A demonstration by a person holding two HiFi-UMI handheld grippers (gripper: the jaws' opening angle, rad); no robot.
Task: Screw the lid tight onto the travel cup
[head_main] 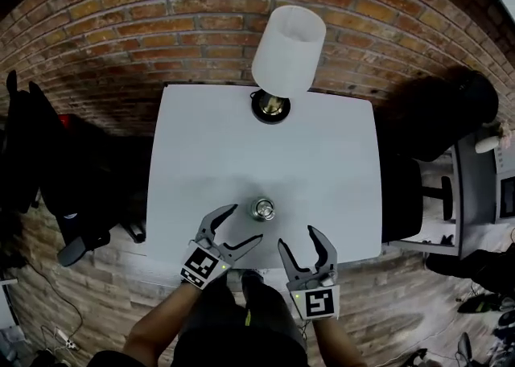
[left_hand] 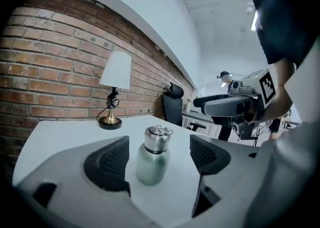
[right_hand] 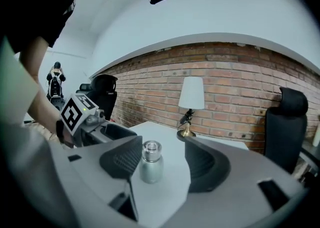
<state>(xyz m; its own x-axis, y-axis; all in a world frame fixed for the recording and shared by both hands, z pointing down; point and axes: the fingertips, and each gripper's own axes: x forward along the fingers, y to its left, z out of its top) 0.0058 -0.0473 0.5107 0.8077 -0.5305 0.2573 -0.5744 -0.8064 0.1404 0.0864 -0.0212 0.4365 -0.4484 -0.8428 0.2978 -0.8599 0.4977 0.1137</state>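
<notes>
A small pale green travel cup (head_main: 263,210) with a steel lid (left_hand: 158,138) on top stands upright on the white table (head_main: 322,156), near its front edge. My left gripper (head_main: 245,224) is open, just left of and in front of the cup, which shows beyond its wide jaws (left_hand: 152,162) untouched. My right gripper (head_main: 299,240) is open too, to the cup's right and nearer me. In the right gripper view the cup (right_hand: 149,163) stands past the parted jaws, apart from both pads. Neither gripper holds anything.
A table lamp (head_main: 283,55) with a white shade and brass base stands at the table's far edge against the brick wall. Black office chairs (head_main: 434,116) stand to the right and left of the table. The wooden floor shows around it.
</notes>
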